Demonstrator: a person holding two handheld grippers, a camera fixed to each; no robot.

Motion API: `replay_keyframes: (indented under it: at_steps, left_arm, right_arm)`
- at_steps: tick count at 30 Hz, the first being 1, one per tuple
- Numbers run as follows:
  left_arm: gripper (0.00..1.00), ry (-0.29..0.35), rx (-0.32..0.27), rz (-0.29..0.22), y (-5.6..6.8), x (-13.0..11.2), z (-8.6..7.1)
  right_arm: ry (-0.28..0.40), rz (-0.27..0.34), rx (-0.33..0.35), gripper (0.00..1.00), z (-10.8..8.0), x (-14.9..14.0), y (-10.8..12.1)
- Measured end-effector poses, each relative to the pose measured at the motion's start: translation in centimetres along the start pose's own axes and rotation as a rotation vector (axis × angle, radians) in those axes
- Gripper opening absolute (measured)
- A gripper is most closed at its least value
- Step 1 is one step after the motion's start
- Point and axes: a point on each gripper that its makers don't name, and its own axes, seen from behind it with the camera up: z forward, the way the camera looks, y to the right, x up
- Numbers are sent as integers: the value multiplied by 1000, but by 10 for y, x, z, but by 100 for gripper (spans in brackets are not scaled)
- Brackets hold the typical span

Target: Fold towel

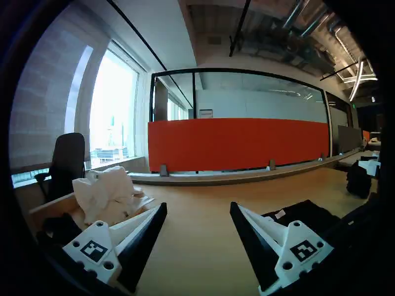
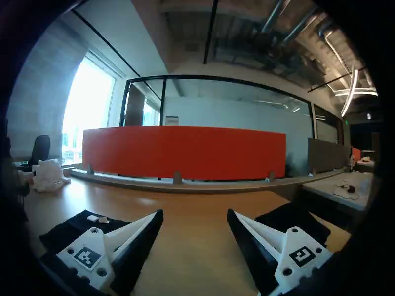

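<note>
A folded black towel (image 1: 302,213) with a small white tag lies on the wooden table (image 1: 207,207), just beyond my left gripper's right finger. My left gripper (image 1: 198,211) is open over bare wood, holding nothing. In the right gripper view the same kind of black towel (image 2: 79,224) lies behind the left finger, and another dark cloth (image 2: 291,217) sits behind the right finger. My right gripper (image 2: 195,217) is open, with bare tabletop between its fingers. A heap of white towels (image 1: 111,195) sits at the left, also seen as white towels (image 2: 48,175) far left.
A cardboard box (image 1: 52,209) holds the white heap. An orange divider panel (image 1: 237,143) runs along the table's far edge. A black office chair (image 1: 64,165) stands by the window. More dark cloth (image 1: 359,180) is stacked at the far right.
</note>
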Motion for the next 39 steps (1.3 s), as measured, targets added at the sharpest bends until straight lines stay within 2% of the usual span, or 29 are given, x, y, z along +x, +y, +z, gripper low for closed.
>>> replay_keyframes:
  at_steps: [5,16,20,29,39]
  left_arm:
    - [94,12,-4,-7,-2,39,-2]
    - [94,14,-23,-12,-4,130,-8]
    - [94,11,-31,-16,-4,157,-10]
    - [94,3,-39,-10,-6,192,-11]
    - [94,-11,-53,11,0,202,-15]
  right_arm:
    - [-1,3,3,100,-4,30,-4]
    - [9,19,5,100,-12,122,-11]
    - [9,15,6,100,-14,148,-13]
    - [10,17,-5,100,-21,184,-9]
    - [-5,23,8,100,-26,198,-12]
